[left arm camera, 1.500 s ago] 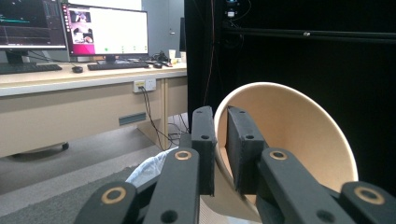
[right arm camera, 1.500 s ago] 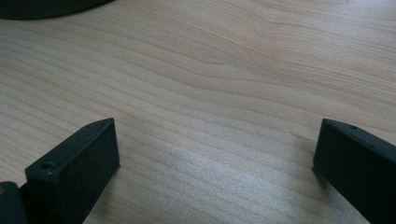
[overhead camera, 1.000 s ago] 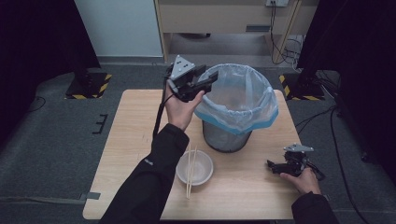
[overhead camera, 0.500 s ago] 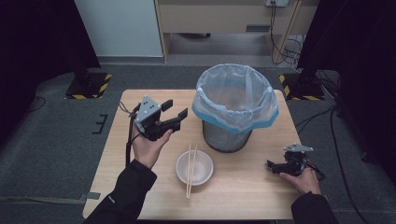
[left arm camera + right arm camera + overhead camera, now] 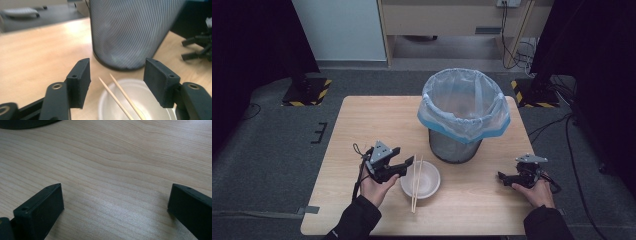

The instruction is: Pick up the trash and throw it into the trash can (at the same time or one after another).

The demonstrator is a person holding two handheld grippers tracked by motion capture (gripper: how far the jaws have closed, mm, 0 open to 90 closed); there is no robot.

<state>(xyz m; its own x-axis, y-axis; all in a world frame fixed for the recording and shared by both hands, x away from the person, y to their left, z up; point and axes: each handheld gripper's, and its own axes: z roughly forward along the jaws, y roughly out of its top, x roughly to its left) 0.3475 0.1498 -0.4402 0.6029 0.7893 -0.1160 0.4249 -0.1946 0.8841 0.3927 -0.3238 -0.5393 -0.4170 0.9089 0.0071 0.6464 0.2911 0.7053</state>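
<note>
A white bowl [image 5: 422,181] sits near the table's front, with a pair of wooden chopsticks [image 5: 416,182] laid across it. My left gripper [image 5: 404,165] hovers just left of the bowl, open and empty; in the left gripper view the chopsticks [image 5: 120,97] and bowl [image 5: 147,105] lie between its jaws. Behind the bowl stands a mesh waste bin [image 5: 457,145] lined with a blue-white bag [image 5: 464,102]. My right gripper [image 5: 504,177] rests low on the table at the front right, open, with bare wood [image 5: 112,182] between its jaws.
The light wooden table [image 5: 362,125] has free room on its left half and in front of the bin. Beyond it are grey carpet, black stands with yellow-striped bases [image 5: 307,92] and cables [image 5: 562,125] at the right.
My left gripper has come down from the bin's rim, back and left, to the bowl's left side, staying open. The right gripper has not moved.
</note>
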